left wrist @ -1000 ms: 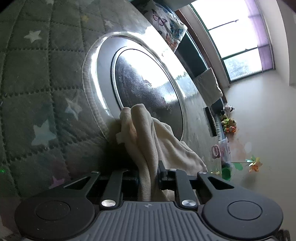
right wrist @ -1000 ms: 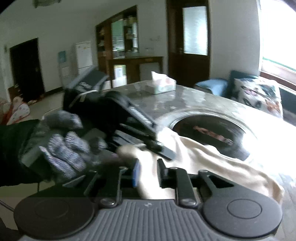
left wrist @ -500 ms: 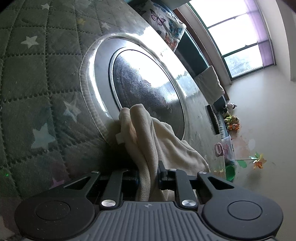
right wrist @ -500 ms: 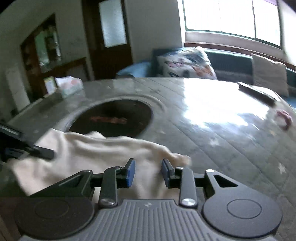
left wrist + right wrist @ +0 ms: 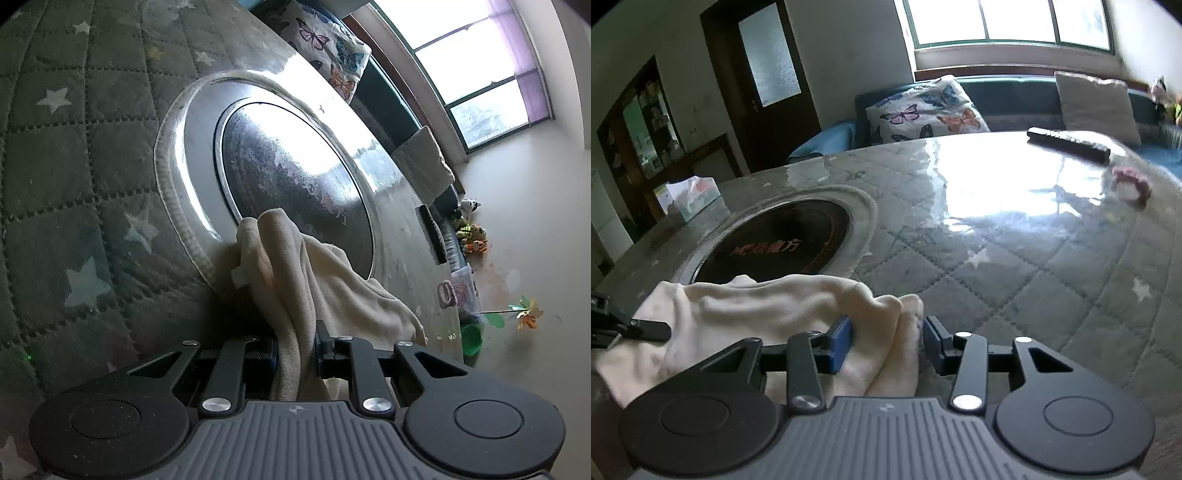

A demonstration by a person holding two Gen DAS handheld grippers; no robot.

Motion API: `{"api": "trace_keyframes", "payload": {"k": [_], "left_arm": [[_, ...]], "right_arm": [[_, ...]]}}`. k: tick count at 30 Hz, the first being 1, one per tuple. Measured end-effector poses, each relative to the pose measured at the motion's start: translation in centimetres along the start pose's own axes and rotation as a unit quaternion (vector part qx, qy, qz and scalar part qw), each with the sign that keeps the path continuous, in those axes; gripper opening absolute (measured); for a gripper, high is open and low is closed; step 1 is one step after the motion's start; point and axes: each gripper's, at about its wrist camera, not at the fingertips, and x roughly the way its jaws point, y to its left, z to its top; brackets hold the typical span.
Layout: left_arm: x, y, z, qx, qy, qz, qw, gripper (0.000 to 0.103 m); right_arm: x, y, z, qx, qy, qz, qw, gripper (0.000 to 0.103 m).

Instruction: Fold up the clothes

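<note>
Left gripper (image 5: 295,350), low centre of the left wrist view: fingers pinching a bunched fold of the cream garment (image 5: 295,280), cloth squeezed tight between the blue pads and rising in a ridge toward mid-frame. Beyond the pinch, draped down to the right over the edge of the round cooktop (image 5: 291,173) set into the table. Around that, quilted star-print table cover (image 5: 74,155) filling the left half; butterfly cushion (image 5: 325,40) at top centre, window (image 5: 480,55) at upper right, dark remote control (image 5: 432,232) at mid right, toys (image 5: 469,232) on the far right

Right gripper (image 5: 886,345), low centre of the right wrist view: fingers spread, a clear gap on the right side, the left blue pad (image 5: 840,345) touching the cream garment (image 5: 775,306), folded edge of cloth lying between the two pads without being clamped. Garment stretched from centre to lower left, lying on the table and overlapping the near rim of the cooktop (image 5: 775,247). At far left, dark tip of the other gripper (image 5: 635,328) against the cloth. Further out: quilted cover (image 5: 1034,277) at right, tissue box (image 5: 690,195) at mid left, remote (image 5: 1067,144) and a pink item (image 5: 1134,181) at upper right, butterfly cushion (image 5: 923,110) and plain cushion (image 5: 1093,103) on the sofa at top
</note>
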Motion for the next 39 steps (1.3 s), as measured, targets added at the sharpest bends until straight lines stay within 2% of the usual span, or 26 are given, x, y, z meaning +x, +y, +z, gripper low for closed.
{"api": "trace_keyframes", "payload": {"k": [3,4,9,14,24,28,35,39], "left_arm": [[0.0,-0.9,0.1,0.014,-0.002,0.012,0.9998,0.019],[0.0,-1.4,0.1,0.021,-0.003,0.014,0.9997,0.019],[-0.1,-4.6,0.6,0.060,-0.010,0.015,0.9980,0.018],[1.7,-9.2,0.6,0.107,-0.002,0.005,0.9942,0.017],[9.8,-18.6,-0.6,0.170,0.042,-0.050,0.9833,0.017],[13.0,-21.8,-1.1,0.191,0.063,-0.054,0.9781,0.017],[16.7,-25.1,-2.2,0.236,0.077,-0.046,0.9677,0.017],[18.4,-25.4,-3.0,0.270,0.073,0.002,0.9601,0.021]], "right_arm": [[-0.3,0.0,0.0,0.006,-0.007,0.015,1.000,0.013],[-0.6,0.0,0.0,0.007,-0.012,0.018,1.000,0.010],[-2.8,-0.5,0.2,0.014,-0.045,0.020,0.999,0.008],[-5.7,-1.8,0.8,0.017,-0.077,0.009,0.997,0.008],[-11.5,-9.1,2.9,0.024,-0.121,-0.097,0.988,0.008],[-12.9,-12.0,3.5,0.035,-0.131,-0.135,0.982,0.008],[-13.1,-15.8,3.5,0.052,-0.126,-0.178,0.975,0.008],[-12.0,-17.7,2.9,0.070,-0.109,-0.197,0.972,0.009]]}}
